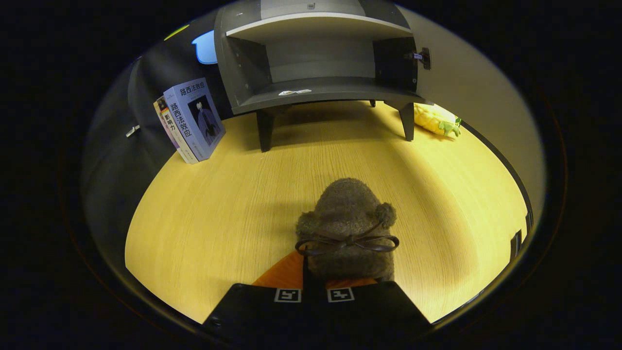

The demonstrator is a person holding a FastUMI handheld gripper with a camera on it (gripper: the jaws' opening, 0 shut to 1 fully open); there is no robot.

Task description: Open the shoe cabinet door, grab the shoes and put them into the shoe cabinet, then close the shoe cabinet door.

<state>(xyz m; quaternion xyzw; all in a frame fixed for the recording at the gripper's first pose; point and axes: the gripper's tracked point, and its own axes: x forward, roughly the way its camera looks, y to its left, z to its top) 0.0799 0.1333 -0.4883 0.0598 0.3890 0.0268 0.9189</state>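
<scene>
Fuzzy brown shoe [347, 228] sitting pinched in my hand-held gripper [314, 287], fingers nearly closed on its heel, above wooden surface [218, 209]; shoe cabinet [318, 63] standing open beyond.

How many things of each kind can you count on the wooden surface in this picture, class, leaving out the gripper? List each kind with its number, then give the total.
Shoe cabinet, door open: 1
Books, leaning upright beside the cabinet: 2
Fuzzy brown shoe, held between the gripper fingers: 1
Pineapple toy, lying by the cabinet's leg: 1
Total: 5
</scene>
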